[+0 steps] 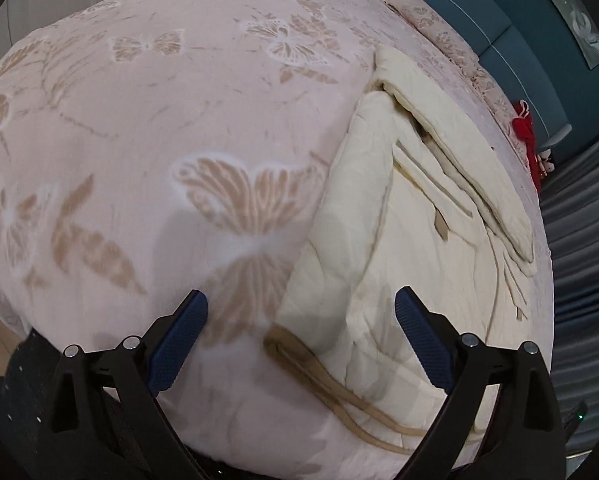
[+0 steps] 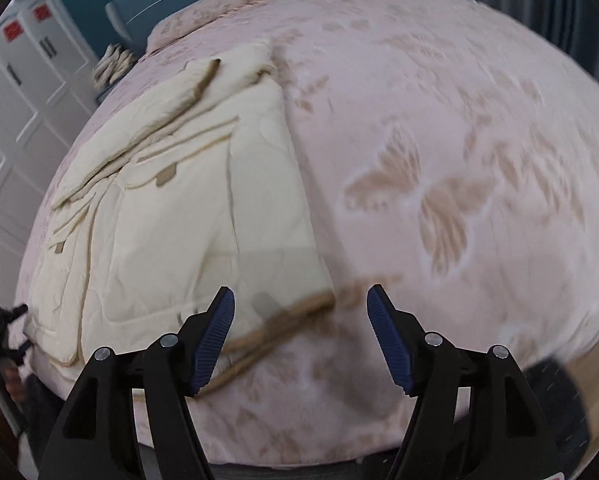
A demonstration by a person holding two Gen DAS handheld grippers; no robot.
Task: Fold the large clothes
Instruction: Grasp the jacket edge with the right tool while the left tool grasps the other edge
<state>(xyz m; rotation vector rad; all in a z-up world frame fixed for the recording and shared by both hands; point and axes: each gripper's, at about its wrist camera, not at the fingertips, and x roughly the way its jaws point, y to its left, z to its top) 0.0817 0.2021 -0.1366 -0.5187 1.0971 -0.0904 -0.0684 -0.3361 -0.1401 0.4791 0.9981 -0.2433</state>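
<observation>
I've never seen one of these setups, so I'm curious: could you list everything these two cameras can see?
Cream garment: one, cream quilted fabric with tan trim, lying flat and partly folded on the bed.
Tan belt: one, tan, trailing from the garment's near edge over the bedspread.
Bedspread: one, pale pink with beige butterflies, covering the bed.
Pillow: one, matching pink, at the head of the bed.
Headboard: one, teal, padded, behind the pillow.
Red item: one, red, at the far bed edge; too small to identify.
Wardrobe doors: white, panelled, beside the bed.
Curtain: grey, pleated, on the other side of the bed.
Left gripper: black with blue pads, open, empty, above the garment's near corner.
Right gripper: same colours, open, empty, above the belt.
</observation>
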